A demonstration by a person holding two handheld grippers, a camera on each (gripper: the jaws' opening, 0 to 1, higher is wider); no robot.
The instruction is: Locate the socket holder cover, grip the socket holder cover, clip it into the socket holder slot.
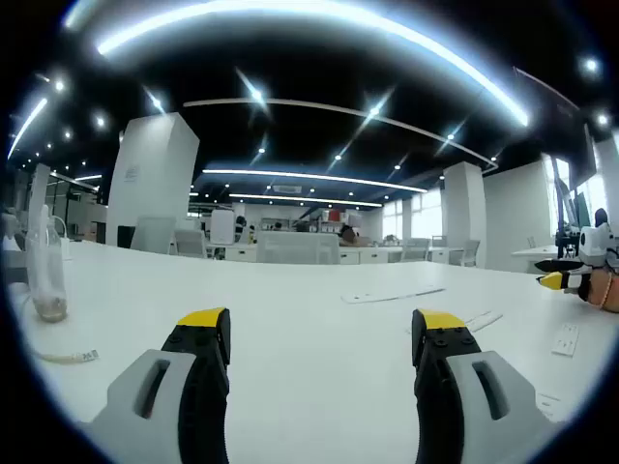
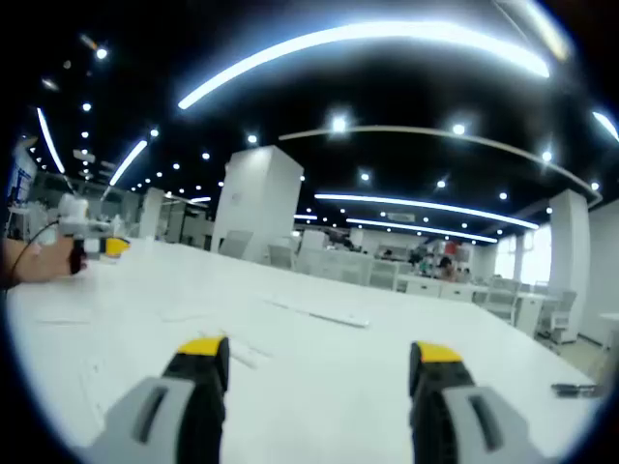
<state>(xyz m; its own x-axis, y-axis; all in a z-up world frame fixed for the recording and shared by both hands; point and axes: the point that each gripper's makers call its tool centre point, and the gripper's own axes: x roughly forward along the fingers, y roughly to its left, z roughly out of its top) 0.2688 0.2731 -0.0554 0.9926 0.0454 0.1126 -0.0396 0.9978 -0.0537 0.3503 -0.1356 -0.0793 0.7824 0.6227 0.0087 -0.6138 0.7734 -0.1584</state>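
My left gripper [image 1: 322, 333] stands open over the white table [image 1: 290, 367], its yellow-tipped jaws wide apart and holding nothing. Ahead of it to the right lies a long thin white strip [image 1: 392, 295], which may be the socket holder cover. A shorter white piece [image 1: 484, 320] and a flat white socket part [image 1: 566, 338] lie nearer the right edge. My right gripper [image 2: 319, 362] is open too and holds nothing. The same long strip [image 2: 321, 315] lies ahead of it, with small white pieces [image 2: 242, 354] by its left jaw.
A clear plastic bottle [image 1: 46, 266] stands at the table's left, with a white cable [image 1: 60, 357] lying below it. A hand holds the other gripper [image 1: 571, 275] at the right edge, and likewise at the left [image 2: 92, 242]. A small dark object [image 2: 575, 390] lies far right. Desks and chairs stand behind.
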